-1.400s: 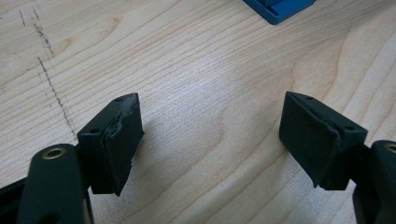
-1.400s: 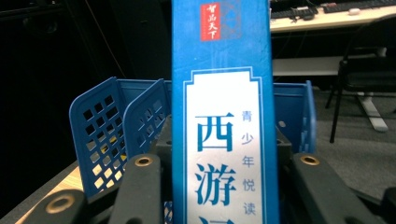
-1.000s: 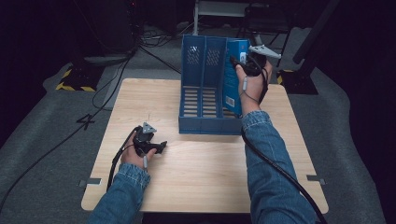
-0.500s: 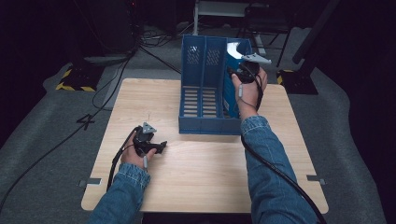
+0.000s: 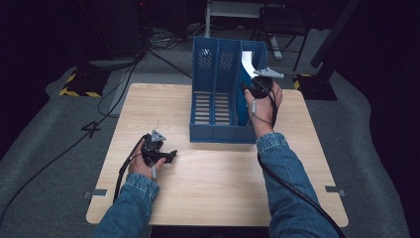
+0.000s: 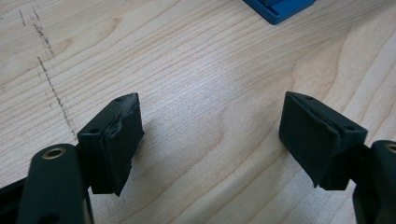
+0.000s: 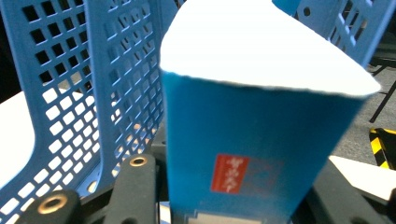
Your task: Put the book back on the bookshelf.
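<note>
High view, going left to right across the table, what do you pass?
Left gripper, open on the pale wooden table → blue plastic three-slot file rack → right gripper, shut on a blue-and-white booklet.

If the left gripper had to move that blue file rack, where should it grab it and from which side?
Grip the low front wall of the blue file rack, coming straight down from above on the person's side. That edge is thin, straight and low, probably narrow enough for the open left gripper. The tall perforated back is farther off, and the right gripper is lowering a blue booklet there.
</note>
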A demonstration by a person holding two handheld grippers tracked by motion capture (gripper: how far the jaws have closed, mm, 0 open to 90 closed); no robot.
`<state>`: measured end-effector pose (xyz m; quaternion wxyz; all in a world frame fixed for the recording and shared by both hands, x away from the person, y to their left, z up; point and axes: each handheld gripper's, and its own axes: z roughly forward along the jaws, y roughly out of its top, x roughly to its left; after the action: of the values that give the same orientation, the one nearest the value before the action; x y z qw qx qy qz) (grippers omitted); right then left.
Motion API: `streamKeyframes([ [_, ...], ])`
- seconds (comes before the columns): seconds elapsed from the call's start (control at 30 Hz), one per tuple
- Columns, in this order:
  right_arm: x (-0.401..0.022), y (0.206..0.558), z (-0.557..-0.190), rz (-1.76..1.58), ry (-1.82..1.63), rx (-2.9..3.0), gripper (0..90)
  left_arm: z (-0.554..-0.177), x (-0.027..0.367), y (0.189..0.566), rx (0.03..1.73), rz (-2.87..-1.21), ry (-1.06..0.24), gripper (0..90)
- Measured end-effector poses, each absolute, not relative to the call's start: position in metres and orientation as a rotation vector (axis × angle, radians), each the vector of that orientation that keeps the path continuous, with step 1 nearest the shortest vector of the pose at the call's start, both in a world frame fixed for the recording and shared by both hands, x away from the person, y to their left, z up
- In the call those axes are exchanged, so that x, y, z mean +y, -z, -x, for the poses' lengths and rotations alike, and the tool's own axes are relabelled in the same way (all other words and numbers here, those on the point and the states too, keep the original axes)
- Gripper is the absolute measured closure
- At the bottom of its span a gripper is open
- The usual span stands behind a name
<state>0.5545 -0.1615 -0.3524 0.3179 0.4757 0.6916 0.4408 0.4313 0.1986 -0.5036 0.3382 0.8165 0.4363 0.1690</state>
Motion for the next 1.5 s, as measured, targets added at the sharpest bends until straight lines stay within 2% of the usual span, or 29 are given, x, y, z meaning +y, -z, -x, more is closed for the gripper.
streamKeyframes([
  [0.2,-0.157,0.357,-0.547,-1.245,-1.135,1.805,59.2,-0.431,0.199,0.504,1.137,-2.127,-0.44,22.2],
  [0.53,-0.157,0.36,-0.577,-1.284,-1.181,1.769,59.4,-0.431,0.199,0.504,1.137,-2.127,-0.439,22.2],
  [0.73,-0.161,0.359,-0.572,-1.263,-1.187,1.8,53.4,-0.431,0.199,0.504,1.137,-2.126,-0.439,22.2],
  [0.9,-0.163,0.353,-0.559,-1.196,-1.19,1.819,46.6,-0.43,0.199,0.504,1.137,-2.123,-0.441,22.2],
  [1.13,-0.18,0.333,-0.529,-1.139,-1.279,1.848,44.3,-0.421,0.204,0.504,1.121,-2.131,-0.436,22.2],
  [1.5,-0.202,0.327,-0.476,-1.043,-1.313,1.98,40.6,-0.409,0.212,0.504,1.128,-2.13,-0.432,22.1],
])
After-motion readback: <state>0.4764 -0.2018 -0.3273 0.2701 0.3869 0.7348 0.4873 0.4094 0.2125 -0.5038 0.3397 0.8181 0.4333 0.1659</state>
